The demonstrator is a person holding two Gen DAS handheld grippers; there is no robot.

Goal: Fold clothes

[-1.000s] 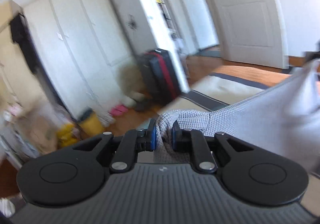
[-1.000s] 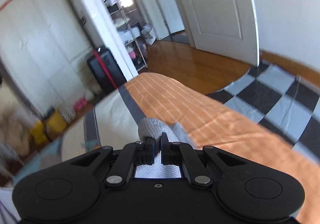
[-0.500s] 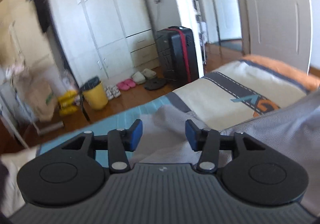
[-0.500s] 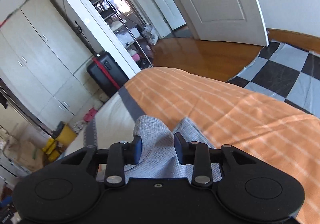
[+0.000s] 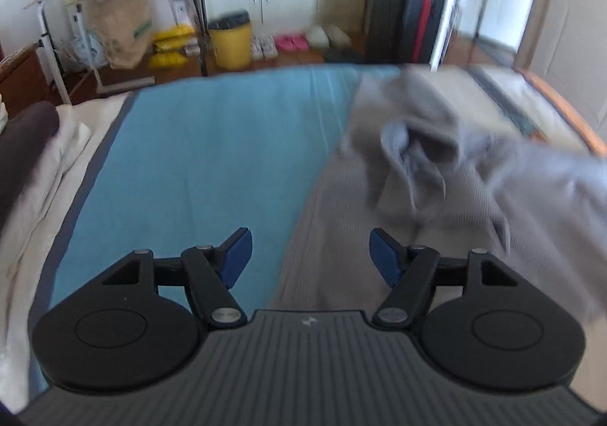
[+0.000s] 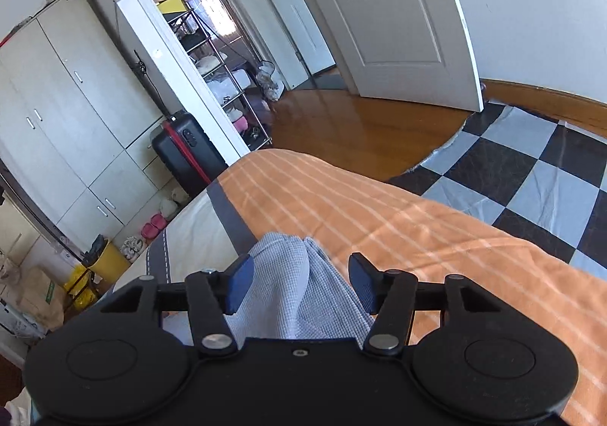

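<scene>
A grey knit garment lies crumpled on the bed, over the blue and cream parts of the cover. My left gripper is open and empty above the garment's near left edge. In the right wrist view a fold of the same grey garment lies between the jaws of my right gripper, which stand open and apart from the cloth. The garment rests there on the orange striped part of the bed.
A dark garment on white bedding lies at the bed's left side. Beyond the bed are a yellow bin, shoes, a black suitcase, white wardrobes and an open white door. A checkered mat covers the floor on the right.
Both grippers were shut on the grey garment a second ago; both have opened and let it go. The garment has dropped onto the bed. The left gripper has swung left and tilted down.
</scene>
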